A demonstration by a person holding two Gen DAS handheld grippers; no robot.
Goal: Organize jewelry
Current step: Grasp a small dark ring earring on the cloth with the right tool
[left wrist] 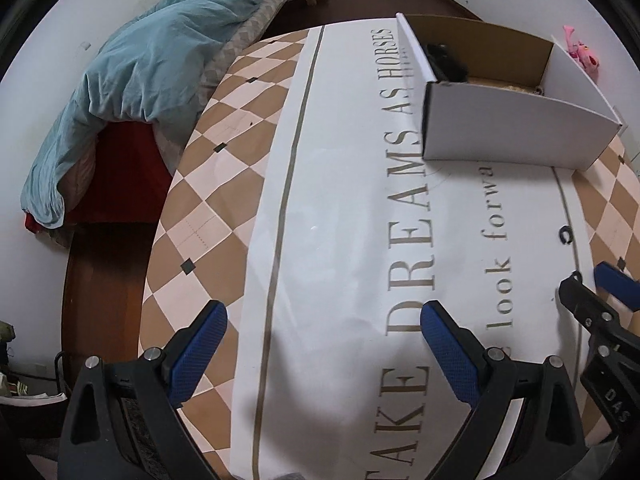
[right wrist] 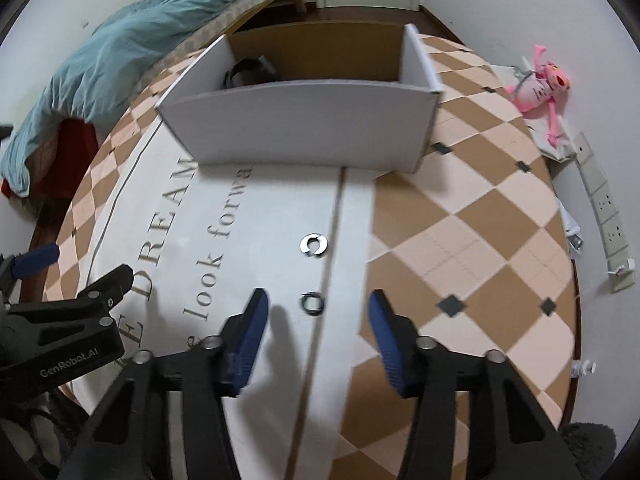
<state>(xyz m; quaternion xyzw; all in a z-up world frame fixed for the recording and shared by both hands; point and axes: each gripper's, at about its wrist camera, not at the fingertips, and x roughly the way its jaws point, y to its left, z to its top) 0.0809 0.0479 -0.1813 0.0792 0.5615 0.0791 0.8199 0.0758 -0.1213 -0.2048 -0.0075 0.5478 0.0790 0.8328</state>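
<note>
Two open grippers above a tablecloth with two small rings near a white box.

Right gripper (right wrist: pixel 316 320) at lower centre of its view, blue fingers (right wrist: pixel 252 332) spread wide, holding nothing. Dark ring (right wrist: pixel 312 303) flat on the cloth just ahead, between the fingertips, touching neither. Silvery open ring (right wrist: pixel 314 245) farther up the frame, well short of the white box (right wrist: pixel 304 124) at upper centre; dark items inside. Left gripper (left wrist: pixel 324 320) at the bottom of its view, fingers likewise spread and empty, over printed lettering on the tablecloth (left wrist: pixel 340 200), rings far off at right edge.
</note>
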